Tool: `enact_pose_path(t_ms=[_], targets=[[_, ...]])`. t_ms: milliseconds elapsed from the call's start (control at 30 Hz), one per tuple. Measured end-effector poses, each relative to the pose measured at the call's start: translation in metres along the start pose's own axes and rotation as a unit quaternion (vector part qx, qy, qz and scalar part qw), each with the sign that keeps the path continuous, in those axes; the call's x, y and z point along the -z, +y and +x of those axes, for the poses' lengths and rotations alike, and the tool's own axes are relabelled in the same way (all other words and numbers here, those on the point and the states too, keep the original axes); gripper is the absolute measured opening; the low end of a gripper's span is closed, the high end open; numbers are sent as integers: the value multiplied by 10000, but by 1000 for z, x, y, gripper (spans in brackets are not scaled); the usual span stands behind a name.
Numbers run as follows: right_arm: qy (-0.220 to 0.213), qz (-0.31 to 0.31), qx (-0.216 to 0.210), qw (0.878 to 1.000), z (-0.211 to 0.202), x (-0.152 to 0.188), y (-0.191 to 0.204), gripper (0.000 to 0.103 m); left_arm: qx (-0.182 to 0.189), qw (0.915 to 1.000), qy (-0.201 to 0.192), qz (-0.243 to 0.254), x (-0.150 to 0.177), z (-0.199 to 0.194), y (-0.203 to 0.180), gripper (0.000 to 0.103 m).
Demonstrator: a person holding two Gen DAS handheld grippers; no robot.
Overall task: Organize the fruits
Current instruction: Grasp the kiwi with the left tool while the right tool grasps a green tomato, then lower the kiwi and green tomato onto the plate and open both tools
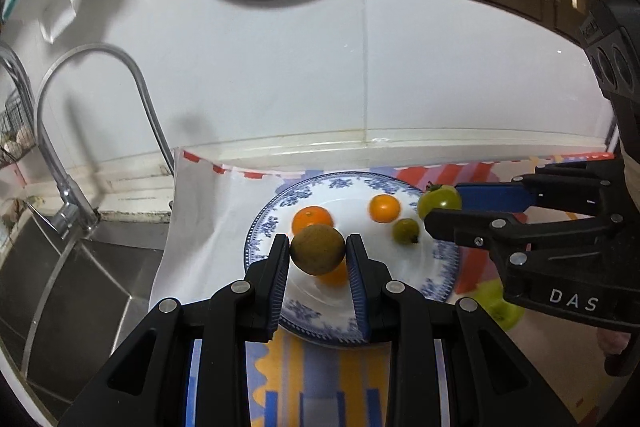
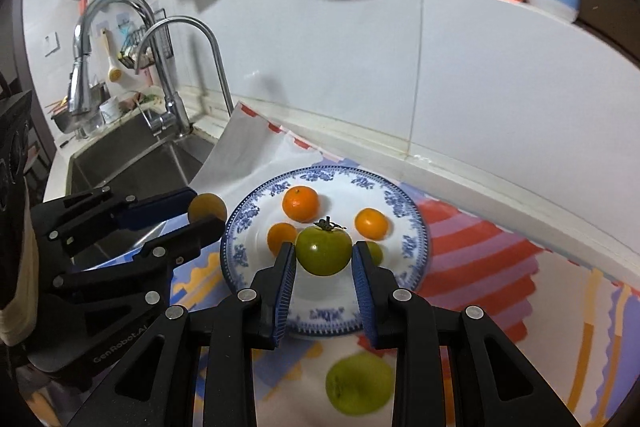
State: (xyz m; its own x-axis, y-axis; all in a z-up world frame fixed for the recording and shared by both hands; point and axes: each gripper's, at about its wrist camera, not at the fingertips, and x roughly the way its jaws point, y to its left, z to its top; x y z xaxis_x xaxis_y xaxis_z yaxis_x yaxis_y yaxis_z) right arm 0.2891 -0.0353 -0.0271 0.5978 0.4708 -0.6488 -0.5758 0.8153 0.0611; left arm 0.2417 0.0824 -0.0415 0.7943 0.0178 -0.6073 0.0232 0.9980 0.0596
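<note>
- Over the plate's (image 2: 416, 223) left rim, the left gripper (image 1: 318, 254) is closed on a brown fruit (image 1: 317, 254), pinched across its middle between the two pads, with both sides of the fruit touching them. The fruit hangs clear of the plate; in the right wrist view it sits just outside the left rim, in the left view over the near-left part of the dish.
- On the plate lie three oranges: one (image 2: 300, 203) toward the back left, one (image 2: 282, 238) near the left front, one (image 2: 371, 223) toward the right. A small green fruit (image 1: 405, 231) lies beside the right orange, mostly hidden in the right wrist view.
- Over the plate's right side, the right gripper (image 2: 324, 254) is closed on a green tomato (image 2: 323, 251), stem up, pads touching its two flanks. It is held above the dish, in front of the oranges.
- Off the plate, on the patterned cloth (image 2: 500, 267) close to the near rim, lies a green apple (image 2: 359, 389), blurred, below the right gripper.
- The relation that matters: each held fruit needs open dish straight beneath it. My guess is the tomato is better placed, being over bare white centre, while the brown fruit must go rightward and inward past the rim, avoiding the nearest orange.
- The apple lies nearer the right hand than the left.
</note>
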Motion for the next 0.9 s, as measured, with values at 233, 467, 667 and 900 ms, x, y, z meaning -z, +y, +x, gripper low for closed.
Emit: enact_pose_path(t_ms=[233,467,667,900], targets=[[599,204,-205,9978,52,-16,-8,30,257,9983,489,-198,-6,44,19,29],[985,296,-162,9946,85,-18,-15,30,472,9944,899,-281,-3,79,26,29],[1071,290,-132,9937,94,-16,-16,30,518,9929,1022,-328,0,89,28,29],[1019,314,-89,9943,88,-14,-17,31,495,9944,866,-353,-4,75,26,32]])
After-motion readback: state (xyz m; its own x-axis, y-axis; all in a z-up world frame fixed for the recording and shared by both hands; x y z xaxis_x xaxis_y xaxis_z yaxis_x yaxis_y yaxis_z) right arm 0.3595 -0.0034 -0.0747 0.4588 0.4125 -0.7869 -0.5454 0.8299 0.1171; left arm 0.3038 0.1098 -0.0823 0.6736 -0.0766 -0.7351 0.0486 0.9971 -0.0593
